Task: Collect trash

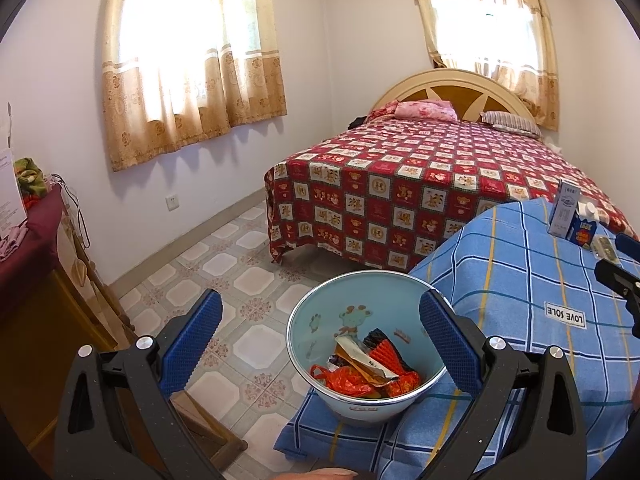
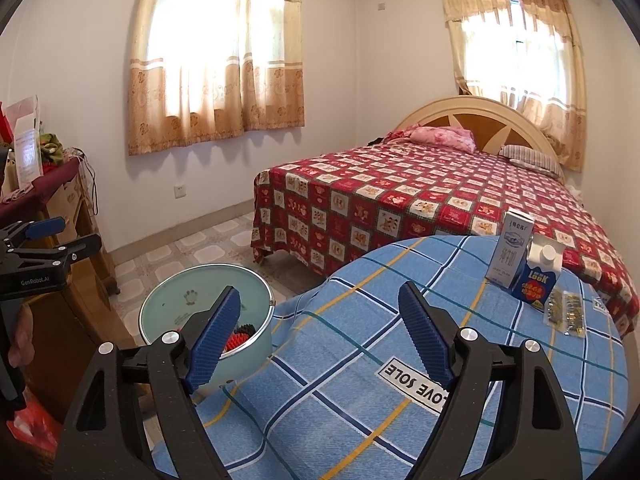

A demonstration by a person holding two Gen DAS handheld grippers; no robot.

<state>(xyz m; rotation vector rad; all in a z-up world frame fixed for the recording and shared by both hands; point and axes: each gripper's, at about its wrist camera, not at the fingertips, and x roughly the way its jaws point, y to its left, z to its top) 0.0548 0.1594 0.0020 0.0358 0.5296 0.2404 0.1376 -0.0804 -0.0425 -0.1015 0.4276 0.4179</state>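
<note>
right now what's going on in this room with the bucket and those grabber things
A person is clearing trash with a two-finger gripper in each hand. Both the left gripper and the right gripper are open and hold nothing. The pale blue bucket beside the blue checked cloth already holds wrappers and an orange plastic bag. Still standing on the cloth are a grey-white carton, a blue carton with a white cap, and some flat packets beside them.

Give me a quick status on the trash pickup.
Left gripper open, empty, over the bin. Right gripper open, empty. Wrappers in bin; two cartons and foil packets on blue cloth. Nothing blocking.
</note>
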